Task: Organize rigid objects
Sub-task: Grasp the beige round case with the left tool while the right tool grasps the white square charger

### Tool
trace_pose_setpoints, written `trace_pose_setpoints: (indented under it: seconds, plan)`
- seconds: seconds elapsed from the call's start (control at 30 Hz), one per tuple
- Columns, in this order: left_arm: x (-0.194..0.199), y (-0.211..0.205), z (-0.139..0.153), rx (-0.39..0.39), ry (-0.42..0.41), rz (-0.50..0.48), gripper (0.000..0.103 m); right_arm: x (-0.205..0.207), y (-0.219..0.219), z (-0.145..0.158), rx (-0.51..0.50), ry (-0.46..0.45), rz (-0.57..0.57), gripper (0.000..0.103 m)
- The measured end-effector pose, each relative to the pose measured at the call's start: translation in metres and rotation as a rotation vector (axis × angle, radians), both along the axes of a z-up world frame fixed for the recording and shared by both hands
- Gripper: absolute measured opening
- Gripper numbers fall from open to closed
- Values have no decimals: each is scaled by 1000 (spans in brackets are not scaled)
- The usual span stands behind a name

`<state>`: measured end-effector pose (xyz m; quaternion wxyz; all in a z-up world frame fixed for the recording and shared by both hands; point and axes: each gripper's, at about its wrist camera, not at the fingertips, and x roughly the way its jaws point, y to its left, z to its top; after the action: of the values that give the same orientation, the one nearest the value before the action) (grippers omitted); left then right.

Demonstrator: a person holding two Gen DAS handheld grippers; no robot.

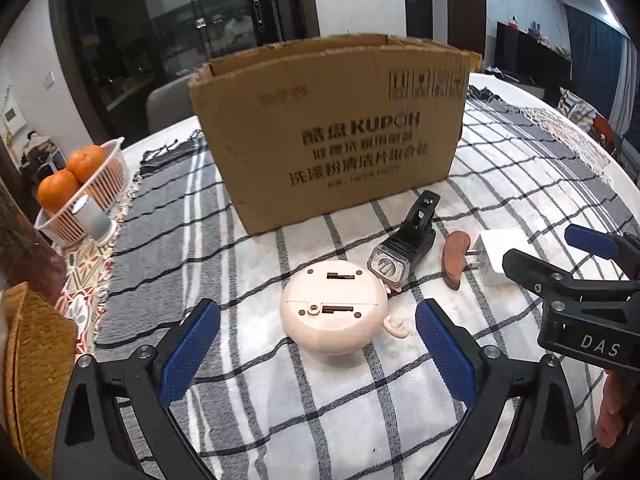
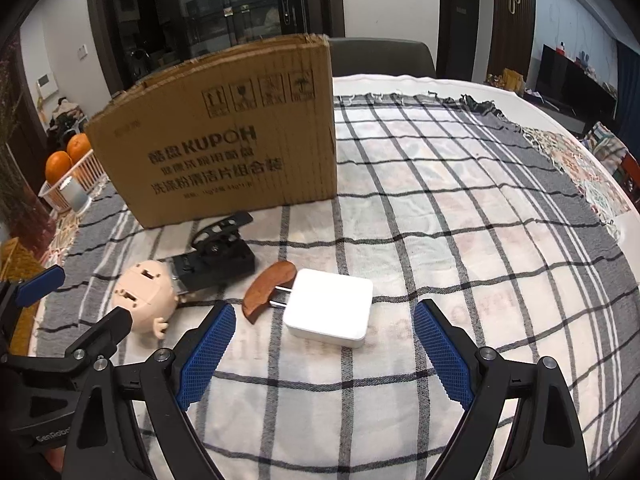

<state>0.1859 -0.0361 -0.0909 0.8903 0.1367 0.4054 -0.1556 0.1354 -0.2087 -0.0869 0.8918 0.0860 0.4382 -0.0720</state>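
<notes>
A round cream toy (image 1: pixel 334 307) lies underside up on the checked cloth, just ahead of my open left gripper (image 1: pixel 318 352); it also shows in the right wrist view (image 2: pixel 145 292). Behind it lie a black bike light (image 1: pixel 404 250) (image 2: pixel 218 260), a small brown wooden piece (image 1: pixel 456 259) (image 2: pixel 267 291) and a white plug charger (image 1: pixel 498 256) (image 2: pixel 330 307). My open right gripper (image 2: pixel 324 354) hovers just before the charger. An open cardboard box (image 1: pixel 332 136) (image 2: pixel 216 144) stands behind the objects.
A white basket of oranges (image 1: pixel 86 184) and a small grey cylinder (image 1: pixel 94 216) sit at the left table edge. A woven basket (image 1: pixel 32 364) is at the near left. A chair (image 2: pixel 382 58) stands behind the table.
</notes>
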Motion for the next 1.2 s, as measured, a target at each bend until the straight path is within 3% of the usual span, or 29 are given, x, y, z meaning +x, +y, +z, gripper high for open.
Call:
trace_pose_setpoints:
  seconds: [0.53, 0.83, 1.2]
  plan:
    - [22, -12, -27, 37, 32, -28, 94, 20, -3, -27, -32, 57, 20, 90]
    - [34, -17, -37, 0, 83, -44, 76, 28, -3, -35, -8, 70, 42, 71]
    - [30, -16, -38, -24, 70, -37, 74, 28, -1, -38, -28, 56, 62, 63]
